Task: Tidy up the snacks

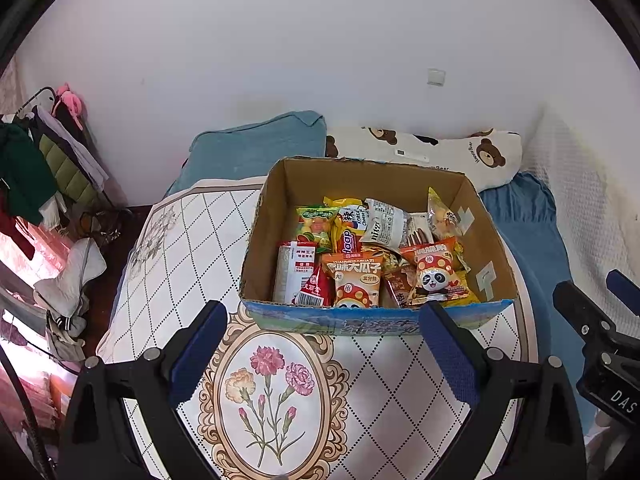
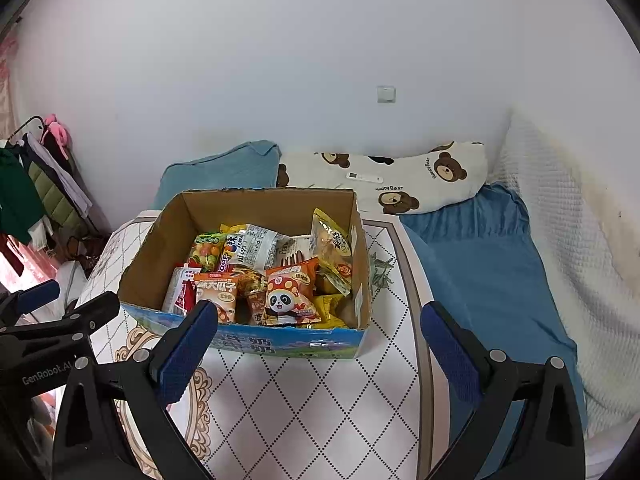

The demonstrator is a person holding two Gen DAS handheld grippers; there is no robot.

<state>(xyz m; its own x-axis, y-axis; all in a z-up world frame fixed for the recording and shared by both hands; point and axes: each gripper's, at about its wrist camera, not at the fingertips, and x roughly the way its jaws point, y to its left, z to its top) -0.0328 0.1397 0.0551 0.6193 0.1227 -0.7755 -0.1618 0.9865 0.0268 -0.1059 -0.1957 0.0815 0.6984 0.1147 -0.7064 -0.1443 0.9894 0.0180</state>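
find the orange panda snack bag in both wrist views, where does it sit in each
Left wrist: the orange panda snack bag lies in the cardboard box, right of centre, near its front wall.
Right wrist: the same bag lies near the box's middle, left of picture centre, close to the front wall.
Shared landmark: the white wall switch above the bear pillow.

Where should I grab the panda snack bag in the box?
Grip the panda bag by its upper edge, coming from above with the open right gripper. It lies tilted on top of the other packets in the box, so that edge looks free; its lower end sits by the front wall.
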